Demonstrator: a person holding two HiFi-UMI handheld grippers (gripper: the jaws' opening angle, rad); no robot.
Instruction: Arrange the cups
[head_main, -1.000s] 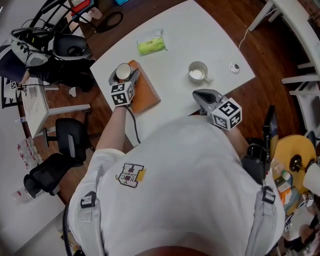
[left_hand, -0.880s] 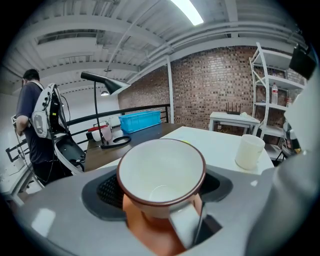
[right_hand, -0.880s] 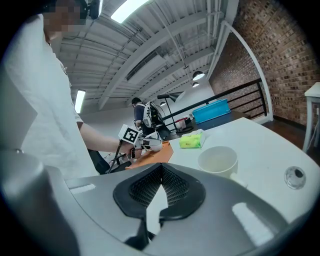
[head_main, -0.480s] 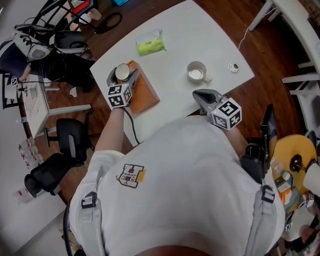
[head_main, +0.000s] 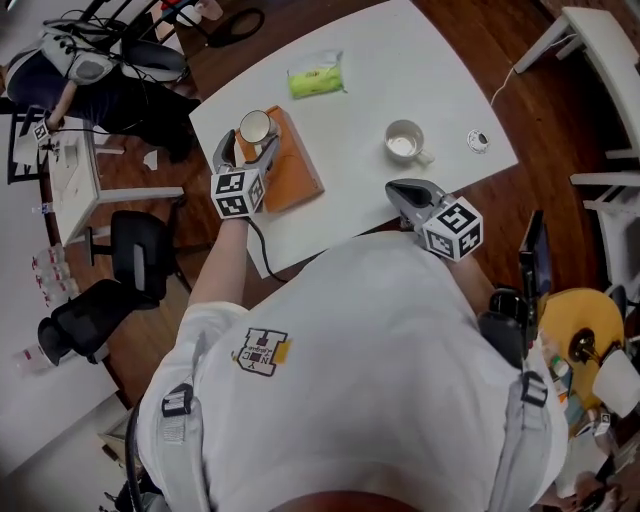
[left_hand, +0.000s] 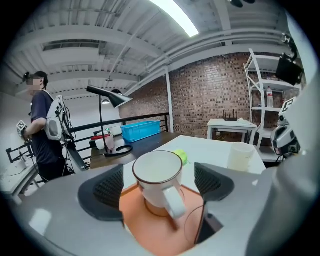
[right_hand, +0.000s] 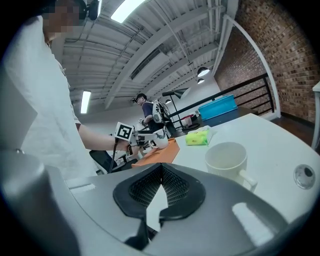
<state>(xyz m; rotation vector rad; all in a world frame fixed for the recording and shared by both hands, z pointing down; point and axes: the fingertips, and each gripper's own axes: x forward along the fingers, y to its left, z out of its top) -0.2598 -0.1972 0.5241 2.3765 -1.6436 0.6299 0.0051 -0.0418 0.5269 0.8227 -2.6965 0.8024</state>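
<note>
Left gripper open – pads clear of the cup between them, on mat. Right gripper closed, empty – second cup near.

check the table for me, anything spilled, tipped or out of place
Nothing stands out. One cup stands upright on the orange mat, between the left gripper's open jaws; the other cup stands upright on the white table. No spill shows.

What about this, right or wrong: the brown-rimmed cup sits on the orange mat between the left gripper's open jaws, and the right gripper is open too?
Wrong: the right gripper is shut, jaws together on nothing, per the right gripper view. The brown-rimmed cup does sit on the orange mat between the left gripper's open jaws.
</note>
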